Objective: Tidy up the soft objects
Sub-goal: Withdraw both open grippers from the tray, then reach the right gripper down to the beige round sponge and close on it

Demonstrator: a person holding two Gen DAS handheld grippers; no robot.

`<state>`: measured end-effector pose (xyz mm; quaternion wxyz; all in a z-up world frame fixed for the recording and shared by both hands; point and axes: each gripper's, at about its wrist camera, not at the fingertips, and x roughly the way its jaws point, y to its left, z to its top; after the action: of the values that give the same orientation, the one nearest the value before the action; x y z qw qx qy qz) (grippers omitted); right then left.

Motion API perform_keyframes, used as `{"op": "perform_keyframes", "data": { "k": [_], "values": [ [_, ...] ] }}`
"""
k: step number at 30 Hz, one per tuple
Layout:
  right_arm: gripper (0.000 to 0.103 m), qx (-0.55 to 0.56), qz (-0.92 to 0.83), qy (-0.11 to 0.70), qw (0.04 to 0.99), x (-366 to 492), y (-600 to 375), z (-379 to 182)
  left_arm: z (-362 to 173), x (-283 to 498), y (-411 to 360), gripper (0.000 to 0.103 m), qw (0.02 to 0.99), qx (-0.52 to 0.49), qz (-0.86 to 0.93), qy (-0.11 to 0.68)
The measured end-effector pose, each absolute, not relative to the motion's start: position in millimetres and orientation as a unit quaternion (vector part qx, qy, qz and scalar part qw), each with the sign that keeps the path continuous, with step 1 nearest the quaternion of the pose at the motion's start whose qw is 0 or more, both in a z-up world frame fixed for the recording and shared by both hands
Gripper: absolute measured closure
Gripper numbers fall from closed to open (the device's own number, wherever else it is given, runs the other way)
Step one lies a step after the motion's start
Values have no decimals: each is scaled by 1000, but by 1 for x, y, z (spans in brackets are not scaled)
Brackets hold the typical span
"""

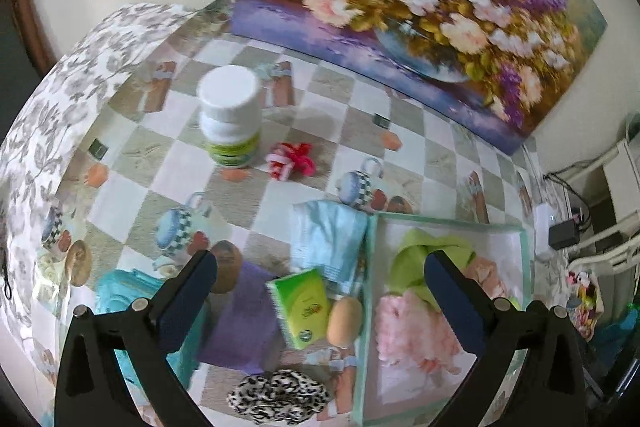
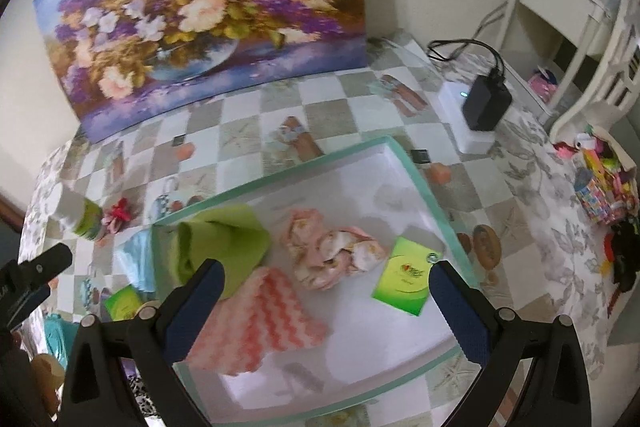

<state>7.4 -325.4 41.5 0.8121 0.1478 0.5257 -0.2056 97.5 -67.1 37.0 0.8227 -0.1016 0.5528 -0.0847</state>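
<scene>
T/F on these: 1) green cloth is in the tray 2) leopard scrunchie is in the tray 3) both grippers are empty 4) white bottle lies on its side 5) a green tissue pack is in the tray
1) True. The green cloth lies inside the tray.
2) False. The leopard scrunchie is on the tablecloth, outside the tray.
3) True. The left gripper and right gripper are open with nothing between the fingers.
4) False. The white bottle stands upright.
5) True. One green tissue pack lies in the tray; another is outside.
</scene>
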Motion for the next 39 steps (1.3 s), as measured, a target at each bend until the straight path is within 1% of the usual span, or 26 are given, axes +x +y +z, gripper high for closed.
{"op": "perform_keyframes", "data": {
  "k": [5,12,18,23,30,31,34,36,38,39],
  "values": [
    [0,139,-181,528,818,15,-306,40,33,101,-35,0,817,-139,-66,555],
    [0,136,-126,536,824,28,-274,35,31,109,1,0,827,-139,-33,544],
    [0,124,-78,543,827,39,-241,30,21,115,28,0,812,-158,-20,562],
    [0,103,-29,552,827,48,-209,21,19,117,28,0,807,-148,-18,571],
    [0,91,17,574,813,54,-183,-1,4,120,8,0,781,-123,-39,610],
    [1,88,20,577,811,55,-180,-4,2,120,7,0,780,-120,-39,612],
    [12,85,28,586,806,57,-176,-11,-5,122,2,0,775,-102,-30,623],
    [17,82,32,592,801,58,-172,-17,-8,122,1,0,775,-95,-25,625],
    [24,79,38,595,799,60,-168,-20,-8,123,1,0,774,-96,-23,625],
    [25,76,40,596,799,60,-166,-20,-8,124,1,0,774,-98,-22,625]
  ]
}}
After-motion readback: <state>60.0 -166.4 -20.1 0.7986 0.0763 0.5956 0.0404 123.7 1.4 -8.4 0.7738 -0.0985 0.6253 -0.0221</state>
